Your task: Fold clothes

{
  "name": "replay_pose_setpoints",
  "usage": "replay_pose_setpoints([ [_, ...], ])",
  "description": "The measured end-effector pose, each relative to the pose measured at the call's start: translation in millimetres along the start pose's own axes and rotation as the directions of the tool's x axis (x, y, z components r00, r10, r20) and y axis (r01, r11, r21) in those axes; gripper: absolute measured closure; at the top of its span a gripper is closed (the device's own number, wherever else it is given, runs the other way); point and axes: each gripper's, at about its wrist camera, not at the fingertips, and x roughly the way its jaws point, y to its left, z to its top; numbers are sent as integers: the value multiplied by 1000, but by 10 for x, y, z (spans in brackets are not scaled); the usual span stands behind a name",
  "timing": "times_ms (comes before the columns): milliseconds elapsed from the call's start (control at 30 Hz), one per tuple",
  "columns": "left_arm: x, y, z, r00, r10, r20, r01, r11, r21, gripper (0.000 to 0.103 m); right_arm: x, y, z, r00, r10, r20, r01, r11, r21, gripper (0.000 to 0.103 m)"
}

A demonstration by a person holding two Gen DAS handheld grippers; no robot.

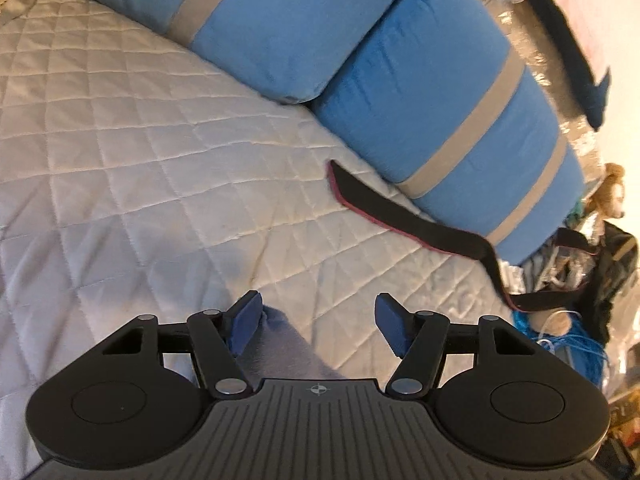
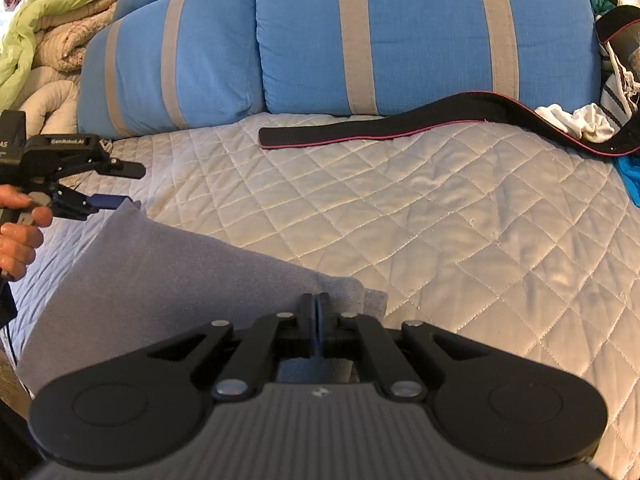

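Right gripper (image 2: 319,312) pinching grey cloth (image 2: 168,272), left gripper (image 1: 318,322) spread open, hand (image 2: 18,232) only in right view

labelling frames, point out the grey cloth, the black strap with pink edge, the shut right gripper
grey cloth (image 2: 168,264): right wrist view, its flat middle
black strap with pink edge (image 2: 360,130): right wrist view, mid-length
right gripper (image 2: 319,312): right wrist view, closed fingertips

Bedspread (image 2: 460,216): pale grey-white, quilted in diamonds
Pillows (image 2: 420,36): bright blue, crossed by grey-beige stripes
Cloth (image 2: 168,280): plain lavender-grey
Strap (image 2: 360,130): black, thin pink edging
Gripper pads (image 1: 394,326): dark blue on black arms
Blankets (image 2: 52,28): lime green over beige, at bed's far left corner
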Motion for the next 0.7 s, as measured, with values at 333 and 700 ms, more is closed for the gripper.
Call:
replay_pose_setpoints([
  [333,-496,-339,-256,986,118,119,-143,963,230,42,-32,-20,15,1000,16,10,-16,1000,20,87],
  [700,-1062,-260,-913,956,292,34,-285,891,352,43,-335,33,-3,999,47,-1,-47,998,51,34],
])
